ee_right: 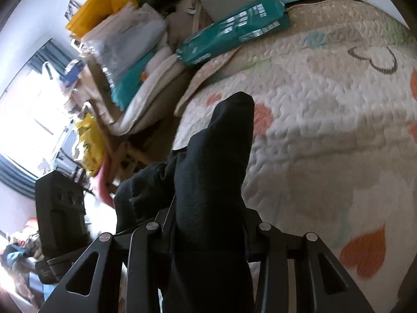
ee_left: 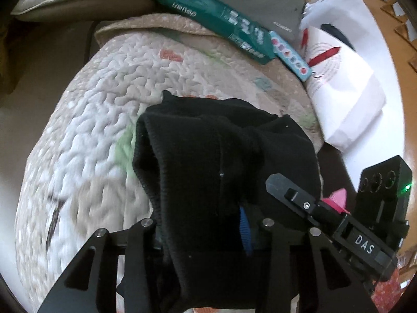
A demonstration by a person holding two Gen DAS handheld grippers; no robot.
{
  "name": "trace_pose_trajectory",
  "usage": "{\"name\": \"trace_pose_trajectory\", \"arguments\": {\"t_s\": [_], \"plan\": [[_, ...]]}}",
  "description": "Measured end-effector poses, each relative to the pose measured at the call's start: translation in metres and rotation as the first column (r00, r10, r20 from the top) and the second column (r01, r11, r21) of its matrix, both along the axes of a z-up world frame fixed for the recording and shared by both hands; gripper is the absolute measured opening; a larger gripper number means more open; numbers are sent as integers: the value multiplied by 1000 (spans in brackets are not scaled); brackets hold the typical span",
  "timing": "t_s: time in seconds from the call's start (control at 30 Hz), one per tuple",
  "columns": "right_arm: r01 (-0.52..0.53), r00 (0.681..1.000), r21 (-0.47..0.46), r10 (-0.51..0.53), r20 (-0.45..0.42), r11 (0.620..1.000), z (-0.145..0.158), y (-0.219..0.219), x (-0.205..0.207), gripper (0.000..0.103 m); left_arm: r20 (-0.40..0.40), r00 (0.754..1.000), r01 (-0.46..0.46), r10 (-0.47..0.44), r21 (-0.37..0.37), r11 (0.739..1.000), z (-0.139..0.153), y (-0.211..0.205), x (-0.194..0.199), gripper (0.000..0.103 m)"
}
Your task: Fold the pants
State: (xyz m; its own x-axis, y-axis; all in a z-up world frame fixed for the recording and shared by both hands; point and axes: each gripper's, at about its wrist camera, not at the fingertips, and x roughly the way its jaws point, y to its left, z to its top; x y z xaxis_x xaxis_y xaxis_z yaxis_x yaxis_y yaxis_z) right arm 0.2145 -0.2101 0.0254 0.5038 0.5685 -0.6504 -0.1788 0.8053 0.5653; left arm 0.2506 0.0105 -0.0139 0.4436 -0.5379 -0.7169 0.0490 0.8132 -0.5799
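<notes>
black pants [ee_left: 208, 172] bunched above the quilt [ee_left: 86, 120], draped over both tools, left gripper [ee_left: 206, 224] pinching the fabric, right gripper [ee_right: 208, 224] pinching another fold, both angled down at bed, teal package [ee_right: 234, 28] beyond

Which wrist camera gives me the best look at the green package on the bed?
The right wrist view: the green package lies in full length with both ends visible, beyond the black pants. The left wrist view shows it too, but cut off at the top edge.
</notes>
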Motion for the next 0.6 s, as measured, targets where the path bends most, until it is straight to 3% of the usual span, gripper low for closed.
{"name": "trace_pose_trajectory", "arguments": {"t_s": [0.07, 0.13, 0.23, 0.3, 0.4, 0.5, 0.6], "plan": [[20, 1000, -27, -20, -11, 999, -8, 0, 13, 40, -35, 999, -8, 9, 27, 1000, -17, -2, 13, 55], [35, 999, -92, -38, -31, 995, -22, 0, 24, 41, -53, 999, -7, 8, 18, 1000, -32, 1, 20, 59], [77, 995, -177, -86, -43, 981, -39, -7, 27, 60, -44, 998, 35, -34, 3, 999, -27, 5, 21, 60], [128, 990, -169, -136, -37, 977, -42, -19, 21, 72, -35, 999, 40, -39, 22, 999, -22, 11, 20, 60], [147, 987, -138, -154, -40, 979, -43, -34, 12, 74, -44, 999, -1, 1, 16, 1000, -19, 26, 22, 61], [162, 986, -143, -167, -23, 976, -40, -43, -2, 75, -96, 993, -70, 64, -63, 996, -24, 47, 25, 62], [172, 984, -134, -176, -16, 976, -38, -50, -16, 76, -128, 987, -110, 101, -62, 992, -29, 54, 23, 65]]}}
